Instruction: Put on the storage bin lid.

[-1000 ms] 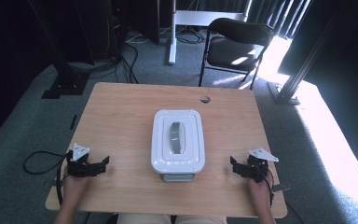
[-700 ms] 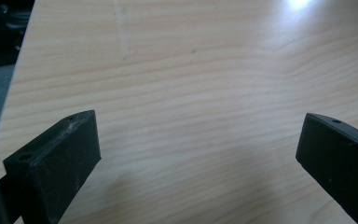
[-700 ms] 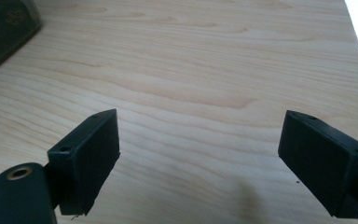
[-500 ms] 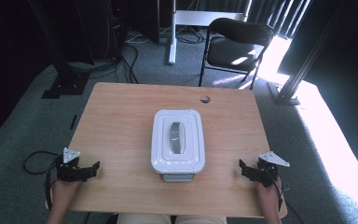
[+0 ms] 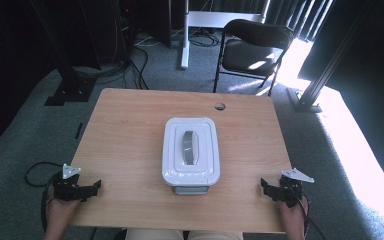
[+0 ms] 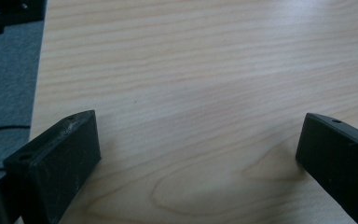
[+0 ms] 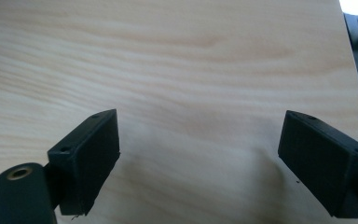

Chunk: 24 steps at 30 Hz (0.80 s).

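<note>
The fingers point(image 6: 51, 163) of both grippers are standing wide open, holding nothing; I am pulling them back from the box point(image 5: 190, 151) to the table point(image 5: 125, 135) corners.

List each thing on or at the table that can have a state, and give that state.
white container: lid on, closed, upright at table centre.
container handle: folded flat on the lid.
left gripper: open, empty, at the near left corner.
right gripper: open, empty, at the near right corner.
folding chair: unfolded, unoccupied.
</note>
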Tool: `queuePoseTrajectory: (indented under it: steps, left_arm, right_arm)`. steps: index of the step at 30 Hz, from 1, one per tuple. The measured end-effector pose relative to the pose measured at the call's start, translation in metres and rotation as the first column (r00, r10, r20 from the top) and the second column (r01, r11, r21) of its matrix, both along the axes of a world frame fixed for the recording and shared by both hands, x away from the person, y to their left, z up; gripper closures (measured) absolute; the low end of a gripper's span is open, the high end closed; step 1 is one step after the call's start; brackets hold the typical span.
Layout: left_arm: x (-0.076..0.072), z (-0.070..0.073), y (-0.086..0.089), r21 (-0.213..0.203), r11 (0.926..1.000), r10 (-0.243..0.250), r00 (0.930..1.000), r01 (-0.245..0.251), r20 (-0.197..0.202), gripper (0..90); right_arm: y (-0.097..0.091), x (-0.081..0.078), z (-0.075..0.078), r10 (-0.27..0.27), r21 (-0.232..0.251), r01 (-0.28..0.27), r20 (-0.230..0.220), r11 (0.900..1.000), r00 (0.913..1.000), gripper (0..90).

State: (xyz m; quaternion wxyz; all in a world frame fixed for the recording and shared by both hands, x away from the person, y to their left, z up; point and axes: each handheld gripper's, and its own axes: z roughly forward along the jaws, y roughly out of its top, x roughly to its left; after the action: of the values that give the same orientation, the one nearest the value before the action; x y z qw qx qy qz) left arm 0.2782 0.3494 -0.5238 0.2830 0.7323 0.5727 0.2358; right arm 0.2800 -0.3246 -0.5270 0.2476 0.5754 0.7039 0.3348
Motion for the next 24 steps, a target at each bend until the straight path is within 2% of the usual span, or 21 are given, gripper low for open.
queuePoseTrajectory:
  steps: [2, 5, 6, 15, 24]
  left_arm:
    - [-0.0015, 0.0001, 0.0007, 0.012, 0.9999, 0.007, 0.9999, -0.007, 0.010, 0.3]
    - [-0.0019, -0.0001, 0.0025, -0.008, 0.9999, -0.010, 0.9999, 0.010, -0.004, 0.3]
    - [-0.0022, -0.0002, 0.0029, -0.007, 0.9999, -0.015, 0.9999, 0.015, -0.004, 0.3]
    - [-0.0057, -0.0005, 0.0007, -0.010, 0.9996, -0.025, 0.9997, 0.025, -0.003, 0.3]
    - [-0.0058, -0.0004, -0.0015, -0.008, 1.0000, -0.004, 1.0000, 0.004, -0.003, 0.3]
  right_arm:
    - [-0.0014, -0.0015, -0.0007, -0.006, 0.001, 0.006, -0.022, 1.0000, 0.9997, 12.1]
    - [-0.0016, -0.0034, -0.0016, -0.011, -0.023, 0.011, -0.042, 0.9997, 0.9990, 12.5]
    - [-0.0013, -0.0042, -0.0018, -0.009, -0.035, 0.007, -0.043, 0.9994, 0.9990, 12.4]
    - [-0.0015, -0.0055, -0.0018, -0.013, -0.034, 0.011, -0.045, 0.9994, 0.9989, 12.4]
    - [-0.0008, -0.0050, -0.0019, -0.024, -0.034, 0.023, -0.044, 0.9992, 0.9987, 12.4]
